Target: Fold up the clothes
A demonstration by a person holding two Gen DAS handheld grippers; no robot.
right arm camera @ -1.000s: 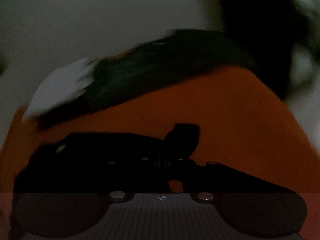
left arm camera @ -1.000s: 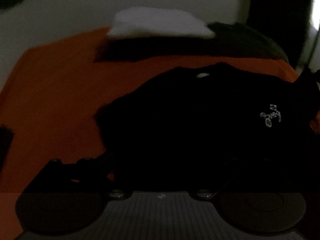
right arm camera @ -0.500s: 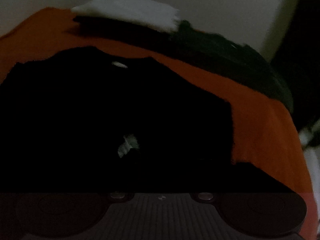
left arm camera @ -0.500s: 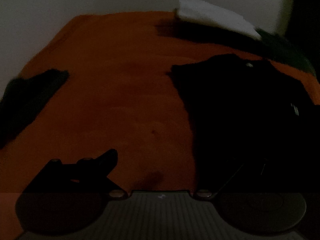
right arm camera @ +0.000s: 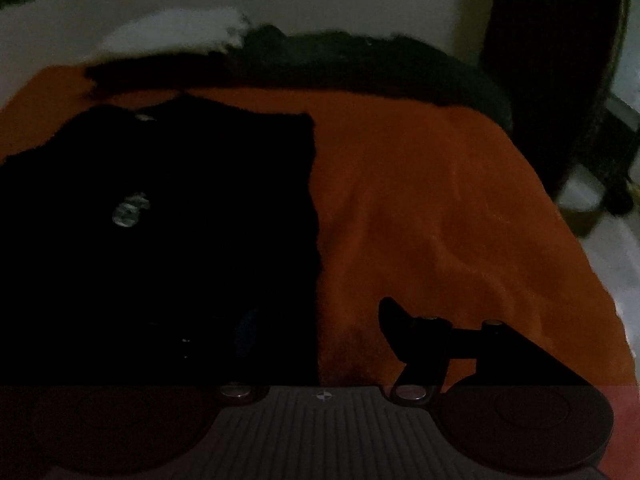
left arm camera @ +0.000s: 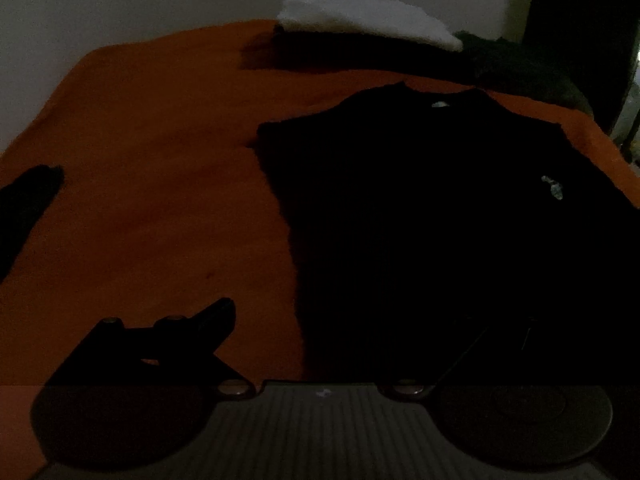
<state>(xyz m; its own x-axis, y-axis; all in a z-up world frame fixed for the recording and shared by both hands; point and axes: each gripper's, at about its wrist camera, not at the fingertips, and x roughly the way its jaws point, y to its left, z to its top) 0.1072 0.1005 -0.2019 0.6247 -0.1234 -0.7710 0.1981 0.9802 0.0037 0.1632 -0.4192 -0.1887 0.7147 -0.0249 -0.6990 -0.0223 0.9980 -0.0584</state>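
Note:
A black shirt (left arm camera: 420, 220) with a small pale chest logo lies flat on the orange bedspread (left arm camera: 160, 200), collar toward the wall. My left gripper (left arm camera: 360, 316) is open low over the shirt's left bottom edge. Its left finger (left arm camera: 212, 320) is above bare orange, and the other is nearly lost against the black cloth. In the right wrist view the same shirt (right arm camera: 180, 220) fills the left half. My right gripper (right arm camera: 316, 312) straddles the shirt's right edge, jaws opening and pressing on nothing. Its right finger (right arm camera: 394, 316) shows over orange, and the left one is hidden in the dark.
A white folded cloth (left arm camera: 360, 20) tops a dark pile at the back by the wall. A dark green garment (right arm camera: 380, 64) lies beside it. Another dark cloth (left arm camera: 28, 200) lies at the bed's left edge. The bed's right edge (right arm camera: 600, 280) drops to a pale floor.
The right gripper was shut over bare orange and now has its jaws apart at the shirt's right edge. The left gripper's view has shifted from the shirt's middle to its left edge.

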